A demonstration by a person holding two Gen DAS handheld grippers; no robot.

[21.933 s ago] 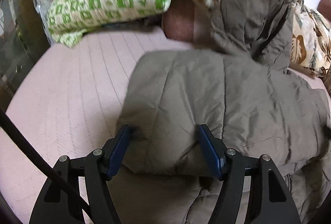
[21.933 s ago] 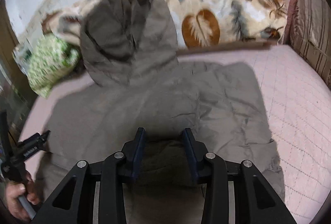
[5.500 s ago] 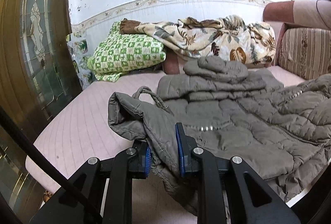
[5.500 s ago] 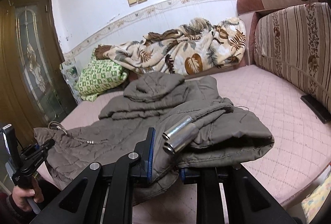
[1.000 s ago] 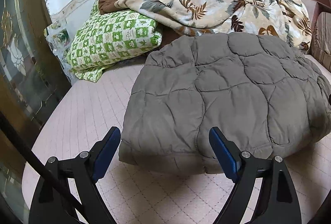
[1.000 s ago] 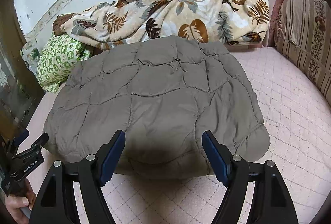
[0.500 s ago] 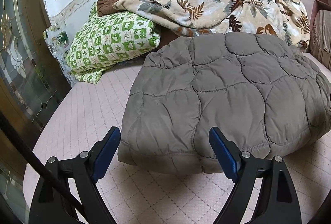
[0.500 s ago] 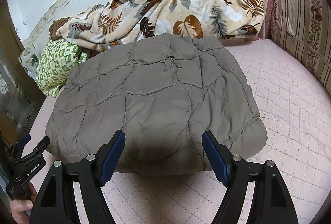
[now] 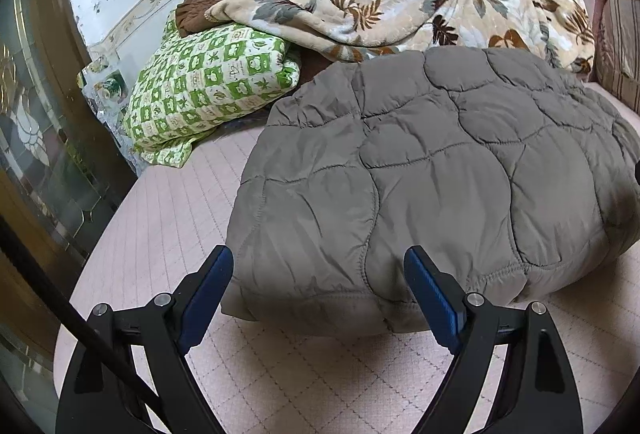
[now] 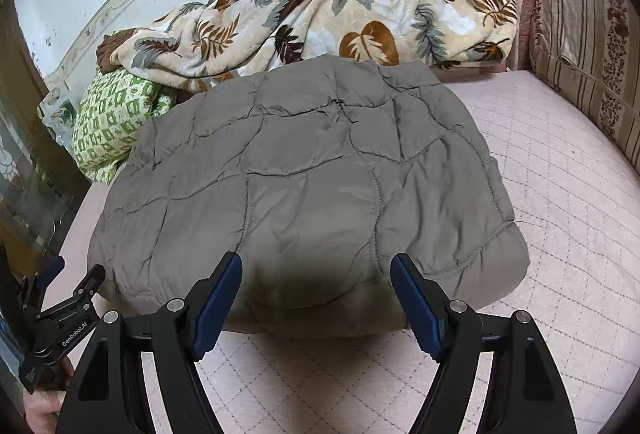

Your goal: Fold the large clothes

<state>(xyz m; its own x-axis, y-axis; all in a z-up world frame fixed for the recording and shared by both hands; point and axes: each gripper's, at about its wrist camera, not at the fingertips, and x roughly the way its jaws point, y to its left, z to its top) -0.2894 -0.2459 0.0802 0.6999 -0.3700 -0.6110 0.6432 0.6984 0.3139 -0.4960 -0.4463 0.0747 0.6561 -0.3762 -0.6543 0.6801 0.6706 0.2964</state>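
A grey-brown quilted puffer jacket [image 9: 432, 173] lies folded into a thick rectangular bundle on the pink quilted bed [image 9: 168, 218]; it also shows in the right wrist view [image 10: 312, 181]. My left gripper [image 9: 318, 270] is wide open and empty, just in front of the bundle's near left corner, not touching it. My right gripper [image 10: 316, 274] is wide open and empty, just in front of the bundle's near edge. The left gripper also shows at the lower left of the right wrist view [image 10: 60, 298], held in a hand.
A green-and-white patterned pillow [image 9: 208, 89] and a leaf-print blanket [image 9: 420, 5] lie behind the jacket by the wall. A striped cushion [image 10: 588, 65] stands at the right. A glass-panelled door [image 9: 36, 137] is at the left. Bare pink bed surface [image 10: 560, 193] lies right of the jacket.
Both grippers have drawn back slightly from the folded jacket and stay wide open. The jacket has not moved.
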